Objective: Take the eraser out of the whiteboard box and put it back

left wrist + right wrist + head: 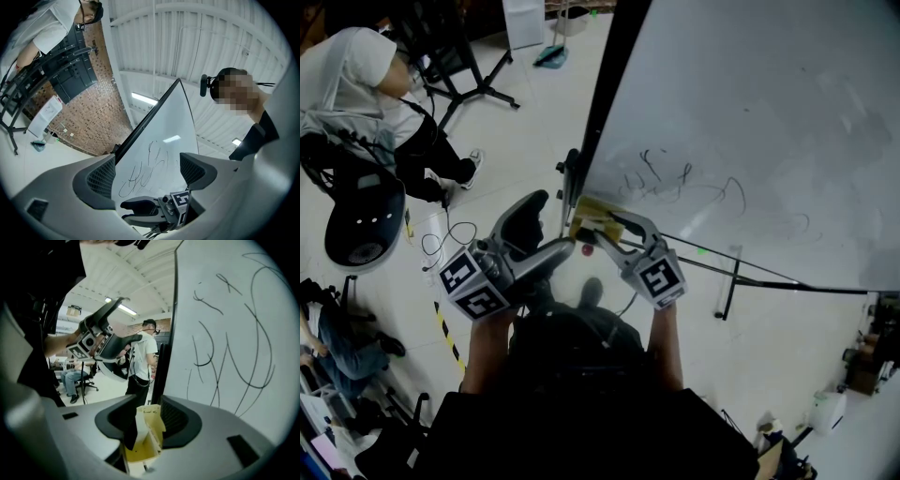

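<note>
A small yellow whiteboard box (592, 218) hangs at the lower left corner of the whiteboard (750, 122). In the right gripper view the yellow box (149, 439) sits between the jaws, and the eraser (140, 423), a white block with a dark side, stands in it. My right gripper (609, 228) is open around them, and its pads (176, 420) stand apart from the eraser. My left gripper (549, 231) hangs open a little to the left of the box with nothing in it. The left gripper view looks up along the scribbled board and shows the right gripper (152, 210) low down.
The whiteboard's black frame edge (605, 103) and stand foot (729, 284) are close by. A small red thing (588, 249) shows just below the box. A person (356, 84) sits at the upper left beside a dark round chair (361, 220). Cables (450, 239) lie on the floor.
</note>
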